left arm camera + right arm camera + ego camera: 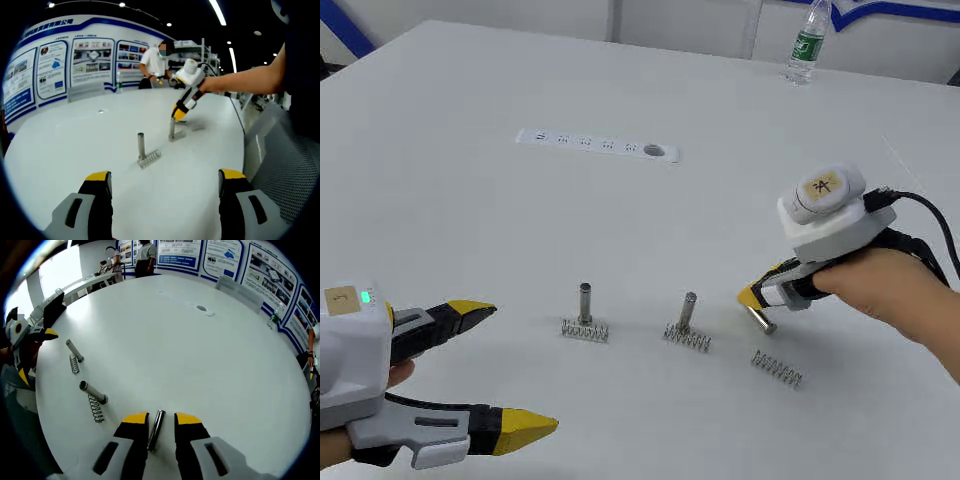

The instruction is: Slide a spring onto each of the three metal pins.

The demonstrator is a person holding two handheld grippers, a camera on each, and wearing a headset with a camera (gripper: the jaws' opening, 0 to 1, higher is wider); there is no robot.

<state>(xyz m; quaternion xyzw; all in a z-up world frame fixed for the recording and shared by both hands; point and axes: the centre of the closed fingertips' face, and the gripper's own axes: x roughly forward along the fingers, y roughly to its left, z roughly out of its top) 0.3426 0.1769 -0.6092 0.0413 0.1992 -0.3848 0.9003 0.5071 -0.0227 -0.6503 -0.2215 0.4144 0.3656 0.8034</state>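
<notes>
Left claw [500, 368] sits low and well left of the middle pin [687, 311], roughly level and pointing toward the pins, with its jaws wide and nothing between them. Right claw [752, 296] is just right of the middle pin and tipped down to the surface [470, 200], with the right hand [885, 285] wrapped around its grip. Its jaws are narrow around the third pin [156, 427], which rests against one jaw with a sliver of gap to the other, so I can't tell if it's really pinched. In the head view the claw tips cover that pin's upper end. The middle pin is upright with the middle spring [687, 338] flat at its foot. The left pin [585, 301] is also upright with the left spring [585, 330] at its foot. The loose spring [776, 369] lies right of the middle pin, near the right claw.
</notes>
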